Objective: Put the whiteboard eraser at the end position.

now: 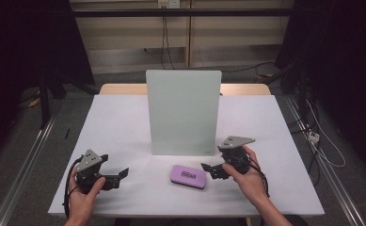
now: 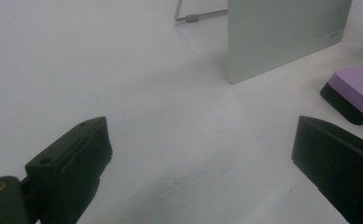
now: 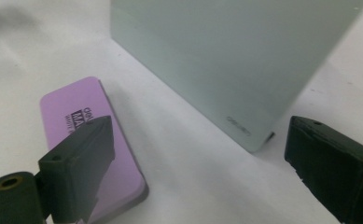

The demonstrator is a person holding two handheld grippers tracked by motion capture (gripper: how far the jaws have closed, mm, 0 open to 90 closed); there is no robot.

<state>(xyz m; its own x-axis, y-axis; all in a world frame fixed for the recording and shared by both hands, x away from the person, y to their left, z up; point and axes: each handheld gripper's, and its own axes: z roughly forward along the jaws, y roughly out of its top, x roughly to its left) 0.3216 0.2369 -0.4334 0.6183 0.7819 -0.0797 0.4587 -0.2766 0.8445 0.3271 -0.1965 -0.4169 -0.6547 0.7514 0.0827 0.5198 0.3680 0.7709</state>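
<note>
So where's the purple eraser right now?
In the high view, the purple eraser lies flat on the table, just in front of the standing board, nearer the right claw.

Upright board (image 1: 183,112) blocks table (image 1: 119,122) centre, 12 o'clock. Purple eraser (image 1: 188,176) lies before it. Open surface at 9 and 3 o'clock.

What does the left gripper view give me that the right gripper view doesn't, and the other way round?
Left gripper view alone: the wire stand leg behind the whiteboard, and the purple eraser seen from the side with its black base.

Right gripper view alone: the small logo near the whiteboard's lower corner and the print on the eraser's top, partly behind one jaw.

Both: the white tabletop, the upright whiteboard, the eraser lying flat, and each tool's own jaws spread apart with nothing between them.
</note>
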